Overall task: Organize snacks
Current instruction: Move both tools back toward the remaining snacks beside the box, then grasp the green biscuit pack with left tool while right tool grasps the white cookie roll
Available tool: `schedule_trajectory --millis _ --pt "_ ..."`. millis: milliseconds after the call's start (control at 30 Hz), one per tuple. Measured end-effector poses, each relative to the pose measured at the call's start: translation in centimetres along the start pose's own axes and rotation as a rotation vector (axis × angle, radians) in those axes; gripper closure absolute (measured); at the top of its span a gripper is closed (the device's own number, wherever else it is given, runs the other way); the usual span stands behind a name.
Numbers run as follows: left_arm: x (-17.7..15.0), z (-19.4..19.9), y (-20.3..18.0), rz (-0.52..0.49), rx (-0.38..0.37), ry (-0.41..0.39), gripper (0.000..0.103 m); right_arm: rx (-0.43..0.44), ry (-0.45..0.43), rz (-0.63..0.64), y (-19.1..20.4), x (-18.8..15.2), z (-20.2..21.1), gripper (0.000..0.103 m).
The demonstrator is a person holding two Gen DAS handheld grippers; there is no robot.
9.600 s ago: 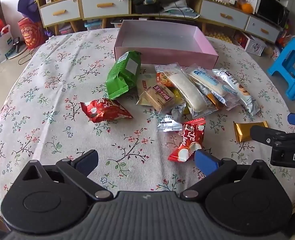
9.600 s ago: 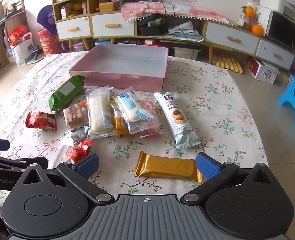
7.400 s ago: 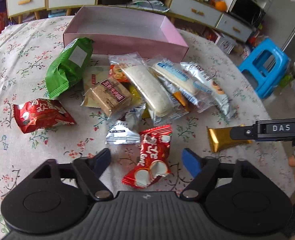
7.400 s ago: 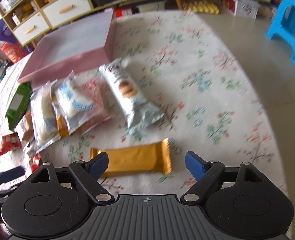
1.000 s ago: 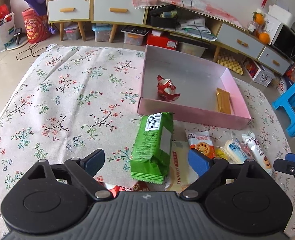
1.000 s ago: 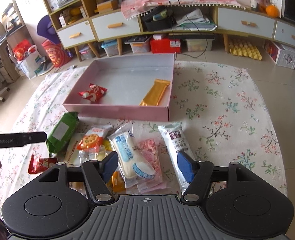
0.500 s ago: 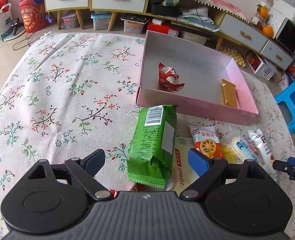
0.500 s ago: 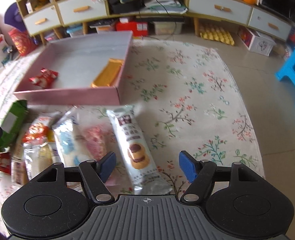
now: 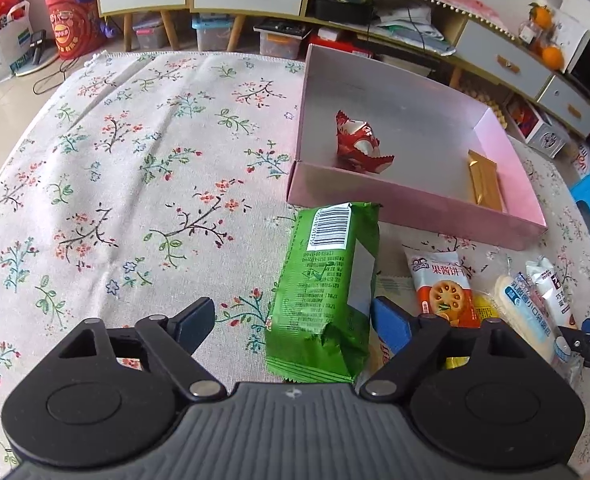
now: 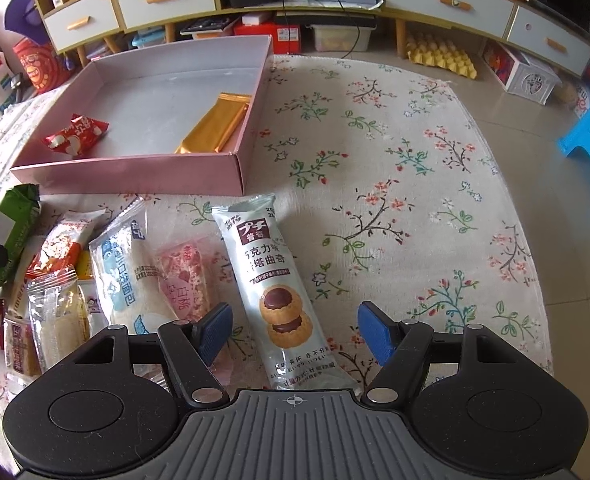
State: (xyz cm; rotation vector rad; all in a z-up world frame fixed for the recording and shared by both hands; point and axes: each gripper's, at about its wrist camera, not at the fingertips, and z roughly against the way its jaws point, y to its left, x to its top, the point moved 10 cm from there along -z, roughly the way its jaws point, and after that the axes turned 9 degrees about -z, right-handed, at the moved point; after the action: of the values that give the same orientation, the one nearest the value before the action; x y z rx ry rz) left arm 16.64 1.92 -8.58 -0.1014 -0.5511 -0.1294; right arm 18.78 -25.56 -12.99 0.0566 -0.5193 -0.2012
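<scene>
With both grippers spread wide and empty, the left gripper (image 9: 293,322) straddles the near end of the green pack (image 9: 327,288) and the right gripper (image 10: 295,332) the cookie pack (image 10: 273,284). Each should lower, pinch mid-width, then lift clear of the box (image 10: 135,178) wall just beyond.

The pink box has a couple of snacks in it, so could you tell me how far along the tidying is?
Done: a red packet and a gold bar lie in the pink box. In hand: nothing; the open left gripper straddles the green pack, the open right gripper the cookie pack. Several others remain.
</scene>
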Motion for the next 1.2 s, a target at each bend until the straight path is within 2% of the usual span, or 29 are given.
schedule_trajectory --millis 100,167,300,433,533,633,700,900,1200 --pt "-0.1 -0.2 0.2 -0.005 0.010 0.004 0.024 -0.006 0.010 0.001 0.0 -0.2 -0.5 0.033" --pt "-0.3 -0.4 0.2 -0.016 0.021 0.017 0.027 -0.006 0.012 0.000 0.1 -0.2 -0.7 0.033" --pt "-0.7 -0.6 0.2 -0.010 -0.002 0.036 0.041 0.001 0.017 -0.022 0.0 -0.3 -0.8 0.034" --pt "-0.8 -0.6 0.2 -0.016 -0.002 0.038 0.045 0.014 0.028 -0.029 0.0 -0.5 -1.1 0.038" --pt "-0.7 -0.7 0.0 -0.028 0.003 0.036 0.047 0.014 0.025 -0.022 0.1 -0.6 -1.3 0.042" --pt "-0.6 -0.8 -0.1 -0.031 0.003 0.033 0.047 0.035 0.023 -0.038 0.3 -0.4 -1.2 0.052" --pt "-0.5 -0.8 0.0 -0.026 0.000 0.031 0.048 0.063 0.027 -0.057 0.4 -0.4 -1.1 0.065" --pt "-0.4 -0.6 0.1 -0.015 -0.002 0.022 0.048 0.086 0.026 -0.076 0.6 -0.3 -0.9 0.072" --pt "-0.4 -0.1 0.1 -0.005 -0.006 0.019 0.050 0.101 0.010 -0.093 0.9 0.0 -0.3 0.073"
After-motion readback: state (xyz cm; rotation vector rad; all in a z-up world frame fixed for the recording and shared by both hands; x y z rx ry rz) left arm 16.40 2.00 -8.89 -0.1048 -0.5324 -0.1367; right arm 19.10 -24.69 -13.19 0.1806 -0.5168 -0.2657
